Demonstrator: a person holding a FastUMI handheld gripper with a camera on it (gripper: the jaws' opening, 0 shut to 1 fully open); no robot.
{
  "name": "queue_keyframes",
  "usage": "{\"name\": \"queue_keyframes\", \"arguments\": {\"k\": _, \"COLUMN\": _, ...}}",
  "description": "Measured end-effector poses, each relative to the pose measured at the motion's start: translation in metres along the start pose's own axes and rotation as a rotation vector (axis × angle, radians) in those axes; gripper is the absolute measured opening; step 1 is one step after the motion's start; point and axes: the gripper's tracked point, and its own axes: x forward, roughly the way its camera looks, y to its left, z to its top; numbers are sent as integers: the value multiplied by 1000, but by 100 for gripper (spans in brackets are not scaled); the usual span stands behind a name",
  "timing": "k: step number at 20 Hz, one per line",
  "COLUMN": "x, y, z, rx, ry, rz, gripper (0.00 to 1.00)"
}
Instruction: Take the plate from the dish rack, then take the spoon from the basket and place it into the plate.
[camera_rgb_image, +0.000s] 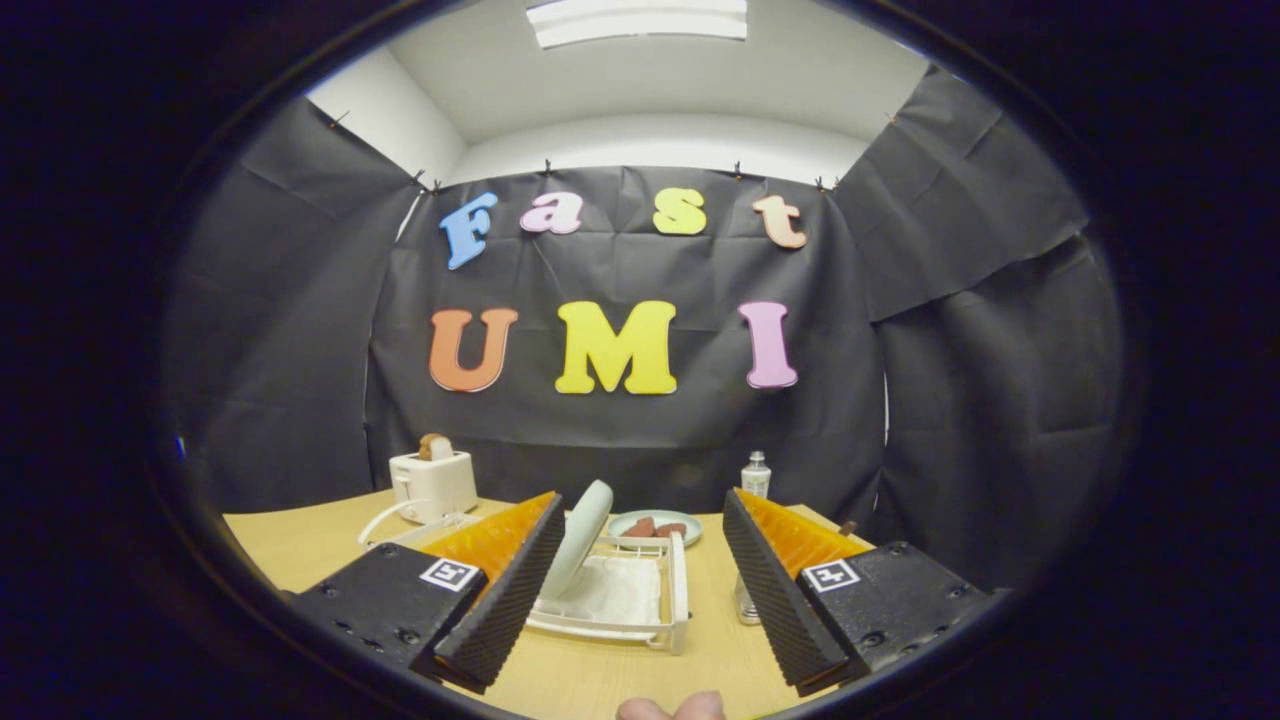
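Note:
A pale green plate (580, 535) stands on edge in the left side of a white dish rack (640, 610) on the wooden table (300, 545). The rack lies between my two fingers and a little ahead of them. My gripper (640, 590) is open wide, with nothing held. The left finger (510, 590) is close beside the plate, apart from it. The basket and the spoon cannot be made out; a small container (745, 600) is partly hidden behind the right finger (775, 590).
A white toaster (433, 482) with bread in it stands at the back left, its cable trailing toward the rack. Behind the rack sits a second plate (655, 526) with brown food, and a small bottle (756, 474) to its right. A fingertip (670, 708) shows near me.

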Motion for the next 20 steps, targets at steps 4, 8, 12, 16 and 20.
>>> {"name": "queue_keyframes", "arguments": {"k": 4, "x": 32, "y": 2, "z": 33, "rx": -22, "ry": 91, "rz": 44, "gripper": 100}}
{"name": "queue_keyframes", "arguments": {"k": 8, "x": 76, "y": 5, "z": 58, "rx": -110, "ry": 195, "rz": 57, "gripper": 100}}
{"name": "queue_keyframes", "arguments": {"k": 12, "x": 113, "y": 21, "z": 70, "rx": -185, "ry": 357, "rz": 115, "gripper": 100}}
{"name": "queue_keyframes", "arguments": {"k": 16, "x": 146, "y": 37, "z": 57, "rx": -184, "ry": 571, "rz": 147, "gripper": 100}}
{"name": "queue_keyframes", "arguments": {"k": 20, "x": 175, "y": 34, "z": 31, "rx": -201, "ry": 746, "rz": 97, "gripper": 100}}
